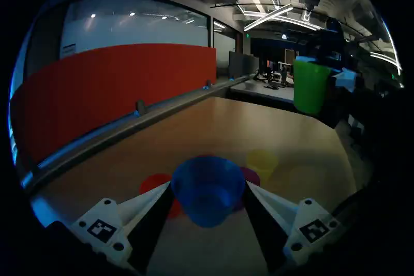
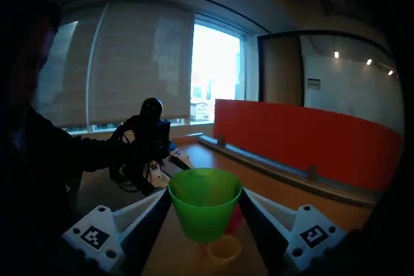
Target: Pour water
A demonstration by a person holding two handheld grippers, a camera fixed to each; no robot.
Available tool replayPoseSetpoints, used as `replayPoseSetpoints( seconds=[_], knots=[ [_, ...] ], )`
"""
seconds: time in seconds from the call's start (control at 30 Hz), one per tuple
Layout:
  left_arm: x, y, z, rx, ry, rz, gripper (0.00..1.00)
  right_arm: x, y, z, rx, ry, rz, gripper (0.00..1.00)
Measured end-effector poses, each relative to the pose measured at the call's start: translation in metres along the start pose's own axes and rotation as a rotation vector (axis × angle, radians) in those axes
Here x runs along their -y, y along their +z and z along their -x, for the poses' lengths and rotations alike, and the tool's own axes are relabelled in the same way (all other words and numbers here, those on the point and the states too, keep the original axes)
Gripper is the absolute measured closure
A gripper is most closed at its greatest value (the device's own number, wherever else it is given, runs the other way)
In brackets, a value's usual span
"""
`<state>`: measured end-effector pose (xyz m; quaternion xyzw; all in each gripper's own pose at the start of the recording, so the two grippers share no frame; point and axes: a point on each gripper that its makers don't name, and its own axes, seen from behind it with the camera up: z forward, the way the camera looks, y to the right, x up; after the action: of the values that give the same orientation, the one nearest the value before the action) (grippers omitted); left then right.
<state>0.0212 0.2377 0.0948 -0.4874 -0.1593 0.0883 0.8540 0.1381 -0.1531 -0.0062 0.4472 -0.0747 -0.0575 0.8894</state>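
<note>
In the left gripper view my left gripper [image 1: 207, 189] is shut on a blue plastic cup [image 1: 208, 198], held upright just above the wooden table [image 1: 217, 126]. In the right gripper view my right gripper [image 2: 205, 195] is shut on a green cup [image 2: 205, 208], upright and raised over the table. That green cup [image 1: 310, 87] also hangs high at the right of the left gripper view. Farther off at the left of the right gripper view, a person's hand holds the left gripper [image 2: 161, 164]. I cannot see water in either cup.
A red cup [image 1: 154, 182], a purple cup [image 1: 252, 175] and a yellow cup [image 1: 262, 162] stand on the table behind the blue one. The yellow cup [image 2: 223, 249] and the red cup [image 2: 235, 219] sit under the green one. An orange divider [image 1: 119, 84] with a metal rail borders the table.
</note>
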Motion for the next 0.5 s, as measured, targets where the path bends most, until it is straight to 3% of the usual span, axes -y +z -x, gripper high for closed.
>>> replayPoseSetpoints(
  seconds=[0.5],
  knots=[
    [-0.01, -0.041, -0.058, -0.17, 0.009, -0.029, 0.13, 0.008, 0.0, -0.003, -0.001, -0.004, -0.006, 0.07]
  ],
)
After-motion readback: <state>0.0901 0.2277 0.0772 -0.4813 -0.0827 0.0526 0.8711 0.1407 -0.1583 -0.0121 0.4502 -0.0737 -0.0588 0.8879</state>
